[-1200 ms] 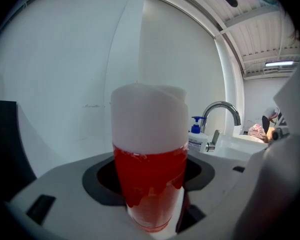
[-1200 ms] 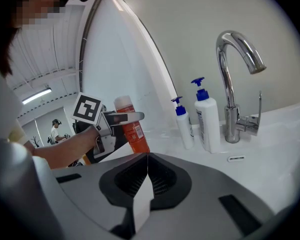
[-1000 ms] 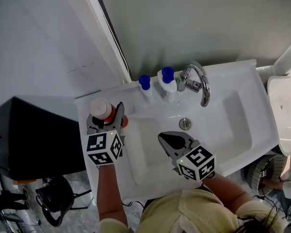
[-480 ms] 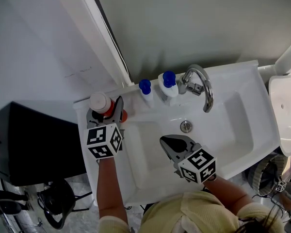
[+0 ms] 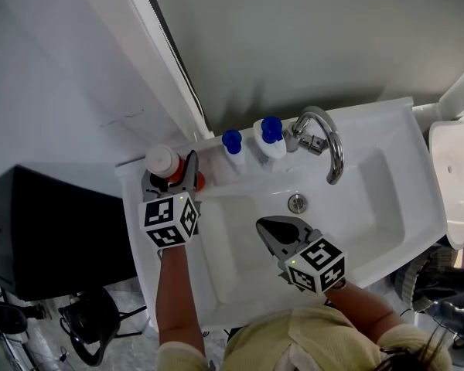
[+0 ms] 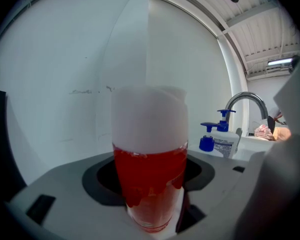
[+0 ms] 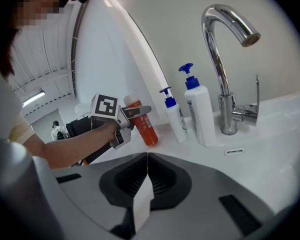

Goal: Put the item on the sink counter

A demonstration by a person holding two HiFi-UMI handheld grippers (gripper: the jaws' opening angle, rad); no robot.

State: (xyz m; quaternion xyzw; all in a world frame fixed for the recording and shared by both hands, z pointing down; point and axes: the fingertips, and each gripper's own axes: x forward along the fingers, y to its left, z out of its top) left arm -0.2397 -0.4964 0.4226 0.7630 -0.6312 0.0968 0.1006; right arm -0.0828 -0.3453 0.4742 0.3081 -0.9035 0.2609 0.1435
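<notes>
Orange bottle [image 5: 162,161], white-capped, is clamped in the left gripper [image 5: 170,176] at the back left corner of the sink counter [image 5: 387,126], close to the wall [image 5: 309,45]. The jaws stand wide and pinch the bottle's body from both sides; in the left gripper view the bottle fills the gap between them. In the right gripper view the orange bottle leans slightly, with its base at the counter's back ledge. Whether the base bears on the surface cannot be told.

**Step in hand.** Placement, judged close to completion: the bottle is over its spot but not yet released.

**Next move.**
1. Bring the bottle upright and seat its base flat on the ledge.
2. Spread the jaws enough to free both sides.
3. Draw the gripper back toward the person along the line of the jaws, without brushing the cap.

**Edges and room.**
- Left: the counter's outer edge lies just beside the bottle; past it, lower down, is a black box [image 5: 46,230]. A lean that way risks a fall.
- Front: the basin [image 5: 240,238] slopes away from the ledge.
- Right: two pump bottles [image 5: 232,147] stand near but apart, and the faucet [image 5: 325,141] stands beyond them.
- Behind: the wall leaves no room to push further back.

The right gripper [image 5: 261,224] hangs over the basin, jaws pressed together on nothing, well apart from the bottle.
</notes>
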